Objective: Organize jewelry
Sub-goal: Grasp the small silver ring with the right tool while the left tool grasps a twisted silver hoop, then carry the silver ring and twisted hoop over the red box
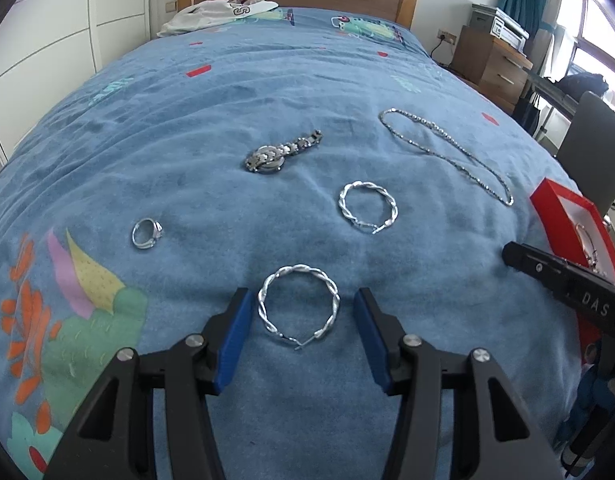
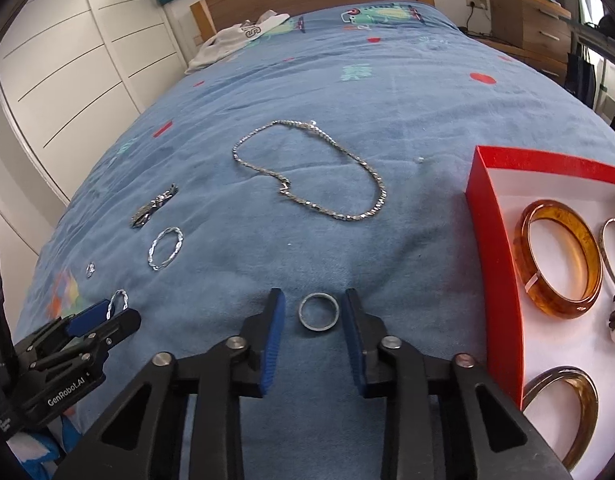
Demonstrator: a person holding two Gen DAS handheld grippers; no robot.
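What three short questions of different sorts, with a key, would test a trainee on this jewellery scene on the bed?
1. True or false: the plain band ring lies between the jaws of the right gripper.
2. Which piece sits between the jaws of the left gripper? A watch, B chain necklace, C twisted hoop earring.
3. Fill in: the amber bangle lies inside the ____ box.

Key
1. True. The pads flank it without visibly pressing it.
2. C, the near twisted hoop earring. The watch and the chain necklace lie farther up the blanket.
3. Red.
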